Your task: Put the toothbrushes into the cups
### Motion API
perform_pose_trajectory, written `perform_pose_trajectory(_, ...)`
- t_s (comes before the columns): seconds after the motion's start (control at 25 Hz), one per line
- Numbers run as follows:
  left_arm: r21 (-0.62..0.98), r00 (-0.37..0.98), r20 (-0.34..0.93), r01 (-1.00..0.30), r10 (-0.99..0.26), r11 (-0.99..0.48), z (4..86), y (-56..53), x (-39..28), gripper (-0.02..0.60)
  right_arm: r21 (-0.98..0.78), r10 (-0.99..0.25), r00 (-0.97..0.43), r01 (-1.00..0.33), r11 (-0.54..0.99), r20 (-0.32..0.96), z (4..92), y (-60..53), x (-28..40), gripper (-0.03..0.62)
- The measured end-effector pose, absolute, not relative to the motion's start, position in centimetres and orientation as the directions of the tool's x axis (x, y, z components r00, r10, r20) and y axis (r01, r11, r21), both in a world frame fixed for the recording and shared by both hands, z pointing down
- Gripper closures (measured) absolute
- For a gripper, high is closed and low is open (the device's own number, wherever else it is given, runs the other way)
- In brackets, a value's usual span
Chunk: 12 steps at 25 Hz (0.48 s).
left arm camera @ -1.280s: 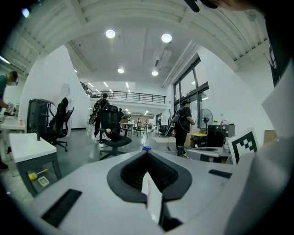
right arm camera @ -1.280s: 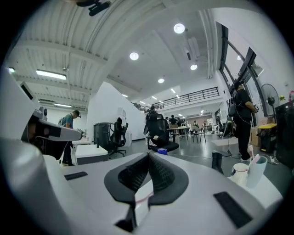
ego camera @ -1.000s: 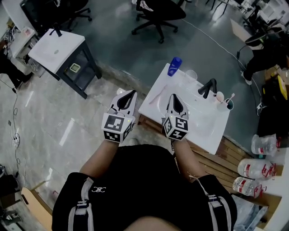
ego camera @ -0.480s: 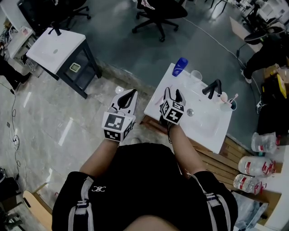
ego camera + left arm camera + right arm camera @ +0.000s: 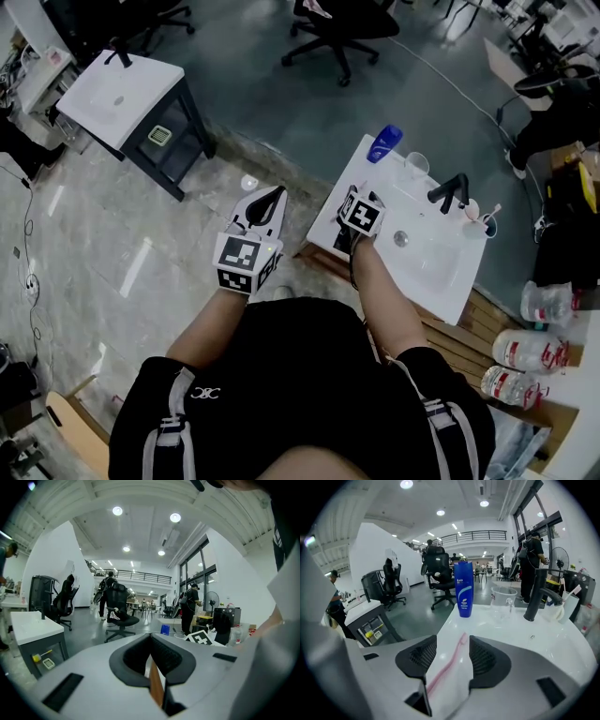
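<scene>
A pink toothbrush (image 5: 449, 666) lies flat on the white sink counter (image 5: 441, 272), near its left edge. My right gripper (image 5: 453, 641) is low over it; its jaws are opening, and the brush lies between them with the pads off it. In the head view that gripper (image 5: 357, 199) covers the brush. A clear cup (image 5: 503, 603) stands behind the brush, beside a blue bottle (image 5: 463, 595). Right of the black faucet (image 5: 448, 192), a pink cup (image 5: 472, 208) holds a toothbrush. My left gripper (image 5: 266, 200) hangs shut and empty to the left of the counter, over the floor.
The basin with its drain (image 5: 401, 239) fills the middle of the counter. Plastic bottles (image 5: 525, 352) lie on the floor to the right. A second white sink unit (image 5: 122, 94) stands at the far left, and an office chair (image 5: 342, 23) stands behind.
My right gripper has dropped and tilted down onto the counter's left part, and its jaws have gone from shut to open. The left gripper has hardly shifted.
</scene>
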<state>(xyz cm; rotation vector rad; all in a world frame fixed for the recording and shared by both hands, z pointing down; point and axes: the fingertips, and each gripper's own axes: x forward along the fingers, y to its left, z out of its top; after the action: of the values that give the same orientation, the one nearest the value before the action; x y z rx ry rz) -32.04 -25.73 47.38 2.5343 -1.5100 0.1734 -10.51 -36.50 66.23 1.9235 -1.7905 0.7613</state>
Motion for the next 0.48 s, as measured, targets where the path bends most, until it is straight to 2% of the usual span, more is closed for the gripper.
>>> perform_pose_trajectory(0.48, 0.113, 0.472, 0.195, -0.882, -0.86, -0.458, 47.3, -27.5, -33.4, 0.568, 0.079, -0.646, 0.154, -0.987, -0.143, 0.748, 70.5, -37.9, -8.9, 0.401)
